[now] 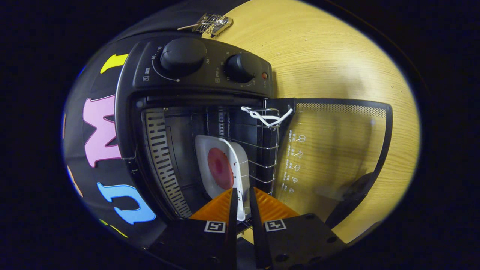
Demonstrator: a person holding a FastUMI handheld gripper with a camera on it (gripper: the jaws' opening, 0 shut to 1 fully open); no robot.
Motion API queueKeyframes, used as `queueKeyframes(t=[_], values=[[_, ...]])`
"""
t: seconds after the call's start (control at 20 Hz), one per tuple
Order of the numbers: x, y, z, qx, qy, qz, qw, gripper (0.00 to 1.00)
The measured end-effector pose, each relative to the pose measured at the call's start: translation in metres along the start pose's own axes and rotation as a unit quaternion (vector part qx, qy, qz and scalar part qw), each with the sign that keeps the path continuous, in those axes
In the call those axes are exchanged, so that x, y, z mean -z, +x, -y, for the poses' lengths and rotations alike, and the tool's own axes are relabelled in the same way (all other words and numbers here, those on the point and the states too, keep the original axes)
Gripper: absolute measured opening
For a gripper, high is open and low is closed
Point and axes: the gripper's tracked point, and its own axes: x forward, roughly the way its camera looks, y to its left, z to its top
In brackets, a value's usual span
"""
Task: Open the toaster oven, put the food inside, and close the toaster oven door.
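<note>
The black toaster oven (pixel 202 67) stands with its glass door (pixel 337 150) swung fully open and lying flat over the wooden table. Inside, a white plate (pixel 210 150) with a round red piece of food (pixel 220 168) rests on the wire rack (pixel 262 150). My gripper (pixel 243 189) reaches into the oven mouth. Its two orange fingers (pixel 215 208) are close together with the plate's near rim pinched between them. The rest of the plate lies just beyond the fingertips.
Two black knobs (pixel 182 54) sit on the oven's control panel. A white tie (pixel 266 118) hangs at the front edge of the rack. The door's dark handle (pixel 352 198) juts out at the door's end. A small metal wire holder (pixel 212 23) lies on the wooden table (pixel 318 56) past the oven.
</note>
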Motion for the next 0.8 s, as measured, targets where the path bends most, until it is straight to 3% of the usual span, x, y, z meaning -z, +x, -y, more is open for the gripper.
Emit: queueKeyframes(t=[0.1,0.2,0.25,0.35,0.5,0.65,0.8], values=[[0.001,-0.007,0.0,0.003,-0.007,-0.005,1.0,0.31],[-0.003,-0.015,0.002,0.006,-0.019,-0.005,1.0,0.52],[-0.006,-0.019,0.003,0.007,-0.032,-0.003,0.999,0.74],[-0.004,-0.03,0.005,0.012,-0.052,-0.012,0.999,0.95],[-0.002,-0.049,-0.005,-0.001,-0.079,-0.029,0.996,0.99],[0.002,-0.073,-0.025,-0.048,-0.112,-0.053,0.991,0.98],[-0.001,-0.097,-0.029,-0.071,-0.186,-0.059,0.978,0.98]])
